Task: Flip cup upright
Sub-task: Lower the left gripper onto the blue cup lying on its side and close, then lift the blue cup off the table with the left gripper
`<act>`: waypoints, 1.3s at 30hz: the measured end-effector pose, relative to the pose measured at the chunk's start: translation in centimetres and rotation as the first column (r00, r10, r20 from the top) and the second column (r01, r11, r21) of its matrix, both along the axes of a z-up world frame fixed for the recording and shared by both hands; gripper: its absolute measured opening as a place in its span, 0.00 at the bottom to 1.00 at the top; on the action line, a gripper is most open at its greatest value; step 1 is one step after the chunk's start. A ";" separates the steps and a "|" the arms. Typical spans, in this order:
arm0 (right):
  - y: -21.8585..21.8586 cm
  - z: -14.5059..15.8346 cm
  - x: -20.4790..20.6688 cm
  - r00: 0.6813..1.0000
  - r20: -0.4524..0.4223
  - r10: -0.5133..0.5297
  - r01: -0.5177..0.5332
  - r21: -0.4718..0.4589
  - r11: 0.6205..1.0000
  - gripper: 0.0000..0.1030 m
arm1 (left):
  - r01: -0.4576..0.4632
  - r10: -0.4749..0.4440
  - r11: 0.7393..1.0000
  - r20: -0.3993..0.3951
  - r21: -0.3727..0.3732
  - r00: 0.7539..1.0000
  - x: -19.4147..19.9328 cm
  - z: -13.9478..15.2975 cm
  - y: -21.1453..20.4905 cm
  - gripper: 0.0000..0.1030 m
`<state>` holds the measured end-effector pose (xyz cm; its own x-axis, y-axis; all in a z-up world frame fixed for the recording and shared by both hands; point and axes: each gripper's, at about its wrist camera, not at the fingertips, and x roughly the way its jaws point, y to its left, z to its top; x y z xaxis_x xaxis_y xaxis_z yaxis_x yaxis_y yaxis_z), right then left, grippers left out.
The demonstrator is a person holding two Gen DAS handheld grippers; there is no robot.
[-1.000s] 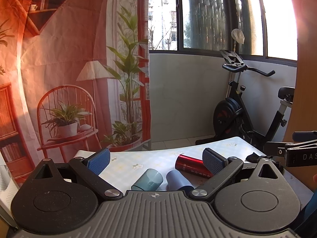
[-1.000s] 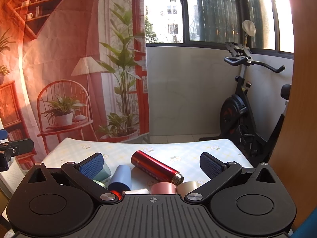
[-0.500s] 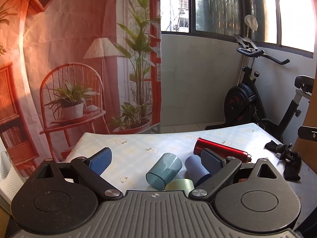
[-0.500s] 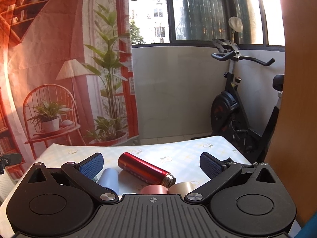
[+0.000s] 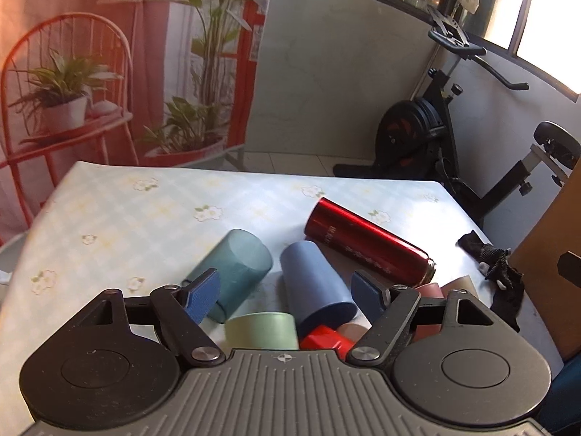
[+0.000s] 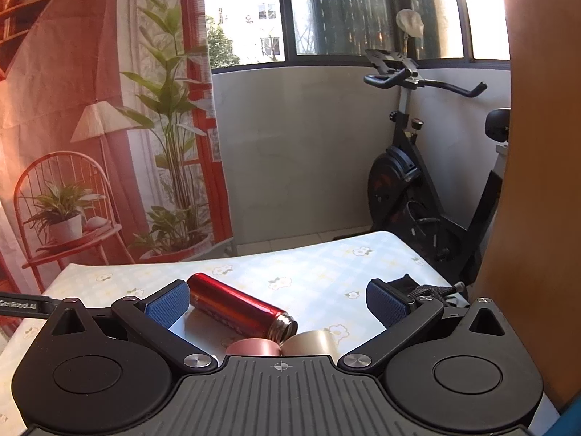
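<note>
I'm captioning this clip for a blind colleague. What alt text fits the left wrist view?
The open left gripper hovers over cups lying on their sides on a floral tablecloth: a teal cup, a blue cup and a green cup, with a red bottle lying behind them. An exercise bike stands beyond the table.

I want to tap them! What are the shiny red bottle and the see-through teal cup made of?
The long shiny red bottle looks like lacquered metal: mirror-like streaks, bare silver threaded neck. The see-through teal cup lying beside it is probably tinted plastic, though glass can't be ruled out: light passes through its walls.
</note>
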<state>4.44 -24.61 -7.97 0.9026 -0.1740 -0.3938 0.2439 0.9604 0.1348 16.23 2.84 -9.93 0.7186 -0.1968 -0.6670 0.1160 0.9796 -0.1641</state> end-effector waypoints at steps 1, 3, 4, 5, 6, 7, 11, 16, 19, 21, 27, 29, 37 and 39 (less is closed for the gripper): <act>-0.2 -0.2 0.2 1.000 -0.004 -0.001 0.001 -0.001 1.000 1.00 | 0.014 -0.014 1.000 -0.017 -0.008 1.000 1.2 -0.5 -0.7 0.78; -0.5 -0.4 0.4 1.000 -0.008 -0.003 0.003 -0.009 1.000 1.00 | 0.027 -0.028 1.000 -0.046 -0.015 0.999 3.1 -1.8 -1.8 0.77; -0.7 -0.6 0.5 1.000 -0.011 -0.005 0.005 -0.014 1.000 1.00 | 0.028 -0.029 0.999 -0.065 -0.018 0.997 4.0 -2.4 -2.2 0.76; -0.8 -0.7 0.7 1.000 -0.014 -0.007 0.007 -0.019 1.000 1.00 | 0.028 -0.029 0.999 -0.083 -0.020 0.996 4.9 -3.2 -2.5 0.76; -1.0 -0.8 0.8 1.000 -0.016 -0.008 0.008 -0.022 1.000 1.00 | 0.031 -0.032 0.999 -0.103 -0.021 0.994 5.8 -4.0 -2.8 0.76; -1.2 -0.9 1.0 1.000 -0.018 -0.008 0.008 -0.021 1.000 1.00 | 0.030 -0.032 0.999 -0.122 -0.022 0.992 6.5 -4.7 -3.0 0.75; -2.0 -1.6 1.2 1.000 -0.025 -0.011 0.011 -0.006 1.000 1.00 | -0.001 -0.011 0.999 -0.220 -0.054 0.975 9.2 -7.2 -2.9 0.74; -2.9 -2.2 1.8 0.999 -0.032 -0.010 0.011 0.010 1.000 1.00 | -0.036 0.007 0.995 -0.300 -0.091 0.954 11.4 -8.8 -2.5 0.74; -3.1 -2.4 2.1 0.999 -0.035 -0.007 0.007 0.015 1.000 1.00 | -0.034 0.014 0.998 -0.314 -0.059 0.949 12.0 -9.3 -3.2 0.74; -3.1 -2.6 2.3 0.999 -0.039 -0.004 0.005 0.017 1.000 1.00 | -0.034 0.013 0.998 -0.326 -0.059 0.945 12.2 -9.5 -3.6 0.74; -3.4 -2.9 2.4 0.999 -0.043 -0.002 0.003 0.027 1.000 1.00 | -0.016 0.022 1.000 -0.350 0.020 0.936 12.9 -10.5 -5.4 0.74; -3.4 -3.0 2.4 0.999 -0.044 0.000 0.001 0.031 1.000 1.00 | -0.010 0.019 1.000 -0.360 0.025 0.933 13.1 -10.8 -5.6 0.74; -3.5 -3.1 2.3 0.999 -0.046 0.001 0.001 0.037 0.999 1.00 | 0.015 0.010 0.998 -0.364 0.065 0.932 13.2 -10.9 -6.3 0.68; -3.5 -3.1 2.4 0.999 -0.045 0.001 0.001 0.038 0.999 1.00 | 0.038 -0.010 0.996 -0.342 0.077 0.939 12.8 -10.6 -6.5 0.68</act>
<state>6.79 -28.14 -11.06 0.8836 -0.1579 -0.4407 0.2506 0.9547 0.1604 29.01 -3.69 -20.51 0.4404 -0.1465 -0.8858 0.0907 0.9888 -0.1184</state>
